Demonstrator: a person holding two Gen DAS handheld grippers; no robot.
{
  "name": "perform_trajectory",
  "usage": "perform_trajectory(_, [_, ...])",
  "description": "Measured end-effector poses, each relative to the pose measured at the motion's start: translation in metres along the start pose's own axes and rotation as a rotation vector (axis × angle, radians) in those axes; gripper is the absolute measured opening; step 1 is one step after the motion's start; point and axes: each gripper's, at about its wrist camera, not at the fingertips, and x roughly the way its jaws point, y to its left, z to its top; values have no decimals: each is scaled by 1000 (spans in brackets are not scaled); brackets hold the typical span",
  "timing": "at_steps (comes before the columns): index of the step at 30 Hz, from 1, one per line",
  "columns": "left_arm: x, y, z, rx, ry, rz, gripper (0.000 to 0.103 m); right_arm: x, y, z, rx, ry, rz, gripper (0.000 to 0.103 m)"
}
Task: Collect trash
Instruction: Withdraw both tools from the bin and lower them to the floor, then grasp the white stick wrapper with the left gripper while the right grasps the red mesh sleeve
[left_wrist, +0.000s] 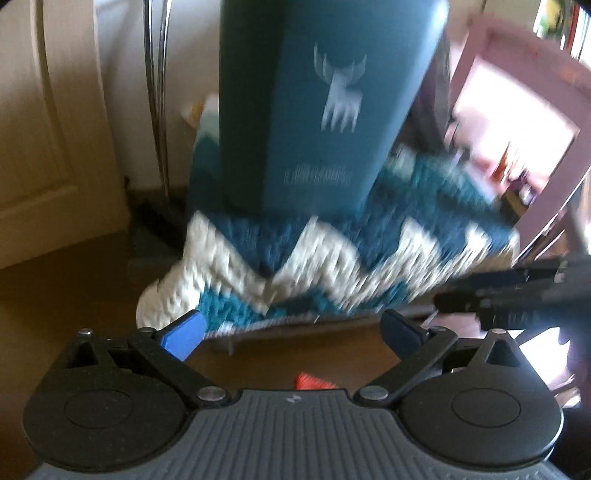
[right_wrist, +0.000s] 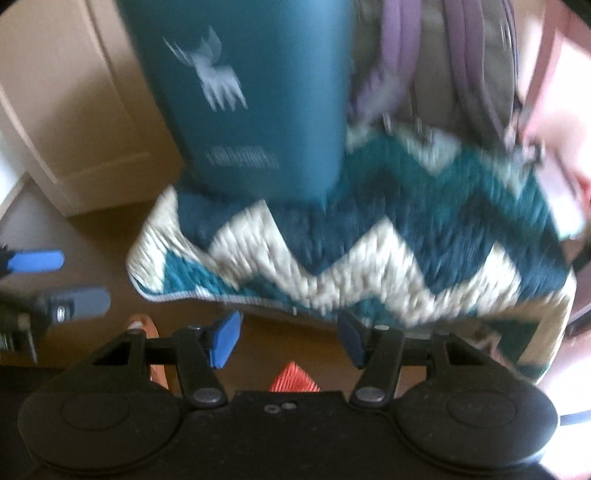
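Note:
A tall teal bin (left_wrist: 325, 110) (right_wrist: 251, 103) with a white deer logo stands on the far part of a teal-and-white zigzag rug (left_wrist: 332, 266) (right_wrist: 369, 251). A small red ribbed scrap (left_wrist: 316, 382) (right_wrist: 293, 378) lies on the brown floor just below both grippers, partly hidden by their bodies. My left gripper (left_wrist: 291, 328) is open wide, nothing between its blue pads. My right gripper (right_wrist: 288, 338) is open, its jaws narrower and empty. Both hover over the rug's near edge. Both views are motion-blurred.
A white door (left_wrist: 48, 147) and chrome poles (left_wrist: 157, 110) stand at the left. A pink frame (left_wrist: 517, 110) and a purple-grey backpack (right_wrist: 443, 74) are at the right behind the rug. An orange object (right_wrist: 147, 332) lies on the floor at the left.

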Motion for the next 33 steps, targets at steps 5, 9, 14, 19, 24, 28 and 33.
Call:
perform_trajectory(5, [67, 4, -37, -60, 131, 46, 102, 69, -17, -25, 108, 116, -14, 58])
perform_trajectory(9, [119, 4, -62, -50, 215, 60, 102, 125, -26, -37, 139, 207, -18, 58])
perform_trajectory(14, [178, -3, -91, 4, 335, 4, 102, 187, -30, -55, 117, 286, -13, 58])
perform_trajectory(19, [228, -15, -118, 113, 421, -68, 102, 242, -35, -68, 100, 363, 26, 58])
perform_trajectory(24, [271, -27, -154, 285, 485, -135, 102, 284, -32, -82, -25, 406, 72, 58])
perform_trajectory(28, [301, -39, -187, 423, 539, -165, 102, 317, -31, -101, -105, 477, 76, 58])
perform_trajectory(33, [324, -52, -221, 559, 556, -209, 101, 346, -31, -121, -147, 528, 98, 58])
